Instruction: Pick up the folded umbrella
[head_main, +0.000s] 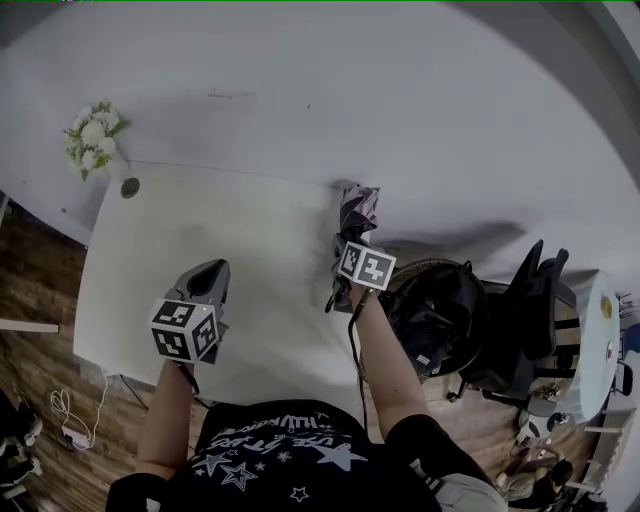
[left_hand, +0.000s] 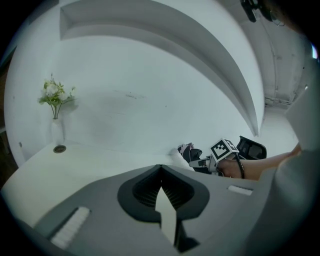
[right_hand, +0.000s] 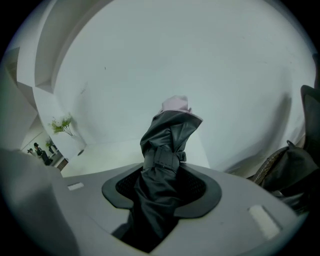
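The folded umbrella (head_main: 358, 208) is dark grey with a pale pink end, strapped round its middle, and points toward the wall at the right edge of the white table (head_main: 250, 230). My right gripper (head_main: 348, 244) is shut on it. In the right gripper view the umbrella (right_hand: 165, 150) fills the gap between both pads and rises out of my right gripper (right_hand: 162, 176). My left gripper (head_main: 214, 270) hovers over the table's front left, apart from the umbrella. The left gripper view has my left gripper (left_hand: 160, 167) shut with nothing held, and the umbrella (left_hand: 189, 151) far off to the right.
A vase of white flowers (head_main: 95, 135) stands at the table's far left corner, with a round cable hole (head_main: 130, 187) beside it. A black bag (head_main: 440, 310) and a black office chair (head_main: 525, 320) stand right of the table. A white wall runs behind.
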